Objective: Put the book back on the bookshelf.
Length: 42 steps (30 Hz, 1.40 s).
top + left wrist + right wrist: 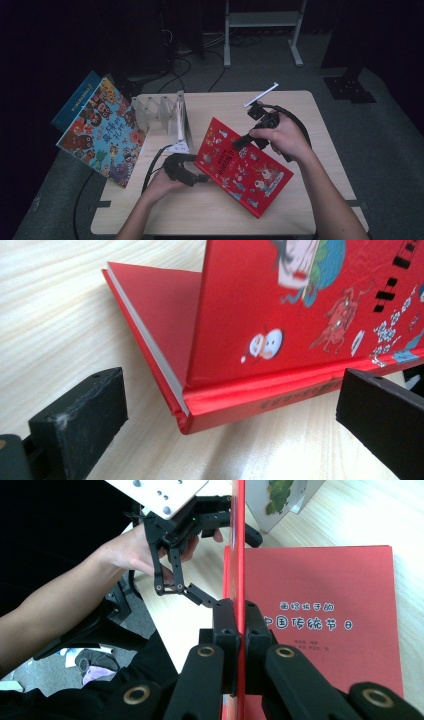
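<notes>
The red book (243, 165) lies at the middle of the table (310, 107), in front of the person; the right gripper (239, 625) has its jaws closed on the lifted front cover, edge-on between the pads; the left gripper (225, 410) stands with jaws open at the spine corner, touching nothing. Judgement: swing the cover over steadily; steady the spine with the left jaws. Beyond the red book, to its left, stand a clear rack (162, 112) and a blue picture book (102, 132), both near enough to obstruct the cover.
</notes>
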Motion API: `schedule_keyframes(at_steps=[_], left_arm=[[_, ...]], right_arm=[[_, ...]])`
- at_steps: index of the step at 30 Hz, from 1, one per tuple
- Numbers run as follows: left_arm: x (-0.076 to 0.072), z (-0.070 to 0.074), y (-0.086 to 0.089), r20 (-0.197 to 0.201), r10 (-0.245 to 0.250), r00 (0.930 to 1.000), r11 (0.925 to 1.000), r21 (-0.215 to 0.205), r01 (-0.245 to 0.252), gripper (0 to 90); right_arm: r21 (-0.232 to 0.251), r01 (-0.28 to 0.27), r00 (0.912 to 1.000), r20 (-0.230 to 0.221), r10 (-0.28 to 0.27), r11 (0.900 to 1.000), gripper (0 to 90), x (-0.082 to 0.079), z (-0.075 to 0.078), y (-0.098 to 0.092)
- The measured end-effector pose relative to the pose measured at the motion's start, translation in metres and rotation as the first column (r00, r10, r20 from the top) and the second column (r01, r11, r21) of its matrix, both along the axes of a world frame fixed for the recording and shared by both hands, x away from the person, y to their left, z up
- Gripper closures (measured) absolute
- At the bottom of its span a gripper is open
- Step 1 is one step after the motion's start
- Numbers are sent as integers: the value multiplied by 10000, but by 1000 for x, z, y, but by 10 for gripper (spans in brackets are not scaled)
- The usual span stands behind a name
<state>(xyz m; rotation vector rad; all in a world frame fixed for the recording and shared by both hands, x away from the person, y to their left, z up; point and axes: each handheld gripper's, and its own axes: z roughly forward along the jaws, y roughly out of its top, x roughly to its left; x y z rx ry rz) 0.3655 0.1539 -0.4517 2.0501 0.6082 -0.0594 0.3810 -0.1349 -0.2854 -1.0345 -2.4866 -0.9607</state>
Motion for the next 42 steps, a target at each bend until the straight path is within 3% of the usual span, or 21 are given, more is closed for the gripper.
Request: schedule_keyframes(at_steps=[2, 3, 6, 9, 16, 18, 24, 26, 28, 42], left_arm=[[0, -3, -1, -95, -88, 9999, 9999, 126, 89, 0], [-1, -4, -2, -254, -225, 9994, 9997, 7, 225, 0], [-2, -4, -4, -248, -345, 9991, 9994, -60, 343, 0], [-2, 1, -6, -325, -433, 9985, 9971, -644, 412, 0], [0, 3, -4, -497, -396, 9980, 9940, -1043, 343, 0], [2, 4, -1, -721, -400, 9966, 9902, -1365, 299, 0], [3, 6, 0, -728, -438, 9964, 9879, -1514, 323, 0], [6, 8, 3, -803, -452, 9957, 9823, -1852, 296, 0], [6, 9, 4, -786, -455, 9959, 9808, -1928, 296, 0], [6, 21, 8, -558, -561, 9969, 9748, -2192, 426, 0]], right_arm=[[10, 34, 10000, -13, -34, 10000, 876, 0, 1, -1], [28, 17, 10000, 19, -17, 10000, 876, 0, 1, -1], [31, 25, 10000, 17, -25, 10000, 876, -1, 2, -1], [0, -11, 10000, 0, 11, 10000, 875, -1, 2, 0], [106, 5, 10000, 44, -6, 9999, 876, -2, 1, -1], [136, 2, 10000, 14, -2, 9999, 875, -2, -1, -1], [292, 81, 10000, 10, -81, 9995, 875, -2, -2, -3], [357, 79, 9999, 104, -83, 9993, 876, -2, -3, -4], [453, 118, 9998, 125, -123, 9989, 875, -2, -3, -5], [1112, 224, 9988, 402, -270, 9935, 875, -8, -10, -10]])
